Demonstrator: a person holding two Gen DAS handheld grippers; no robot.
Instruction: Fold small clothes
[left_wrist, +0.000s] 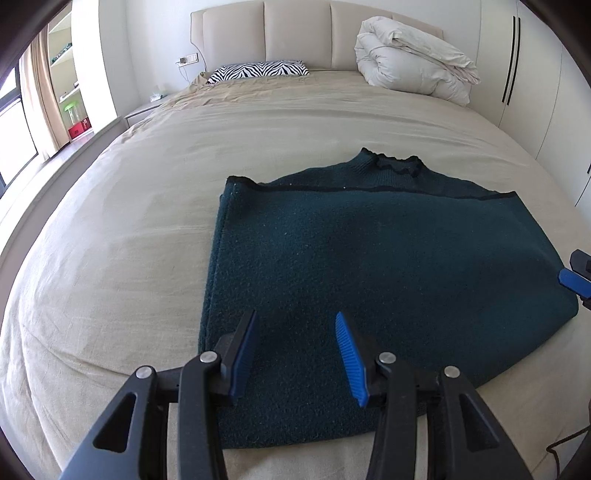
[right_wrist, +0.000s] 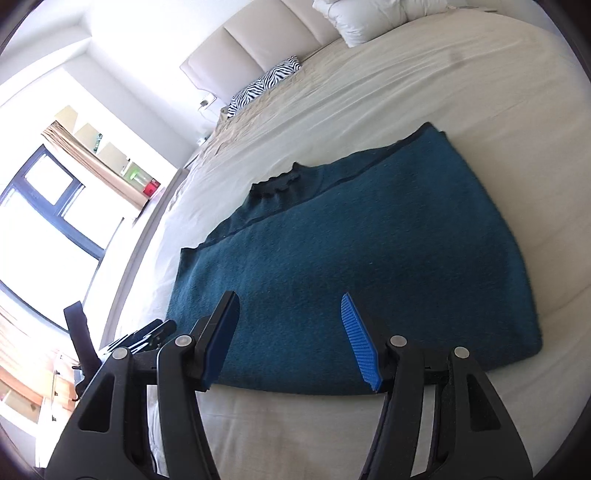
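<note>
A dark teal knit sweater (left_wrist: 369, 266) lies on the bed, its lower part folded up over the body, with the collar (left_wrist: 395, 164) at the far side. My left gripper (left_wrist: 295, 325) is open and empty, just above the sweater's near fold. My right gripper (right_wrist: 290, 306) is open and empty, over the near edge of the sweater (right_wrist: 351, 258). The right gripper's fingers (left_wrist: 576, 277) show at the right edge of the left wrist view, beside the sweater's right side. The left gripper (right_wrist: 147, 334) shows low at the left of the right wrist view.
The bed has a beige sheet (left_wrist: 129, 240). A zebra-print pillow (left_wrist: 258, 70) and a rolled white duvet (left_wrist: 410, 62) lie by the headboard. A window with curtains (right_wrist: 48, 206) and shelves stand beyond the bed's left side. White wardrobe doors (left_wrist: 532, 74) stand at the right.
</note>
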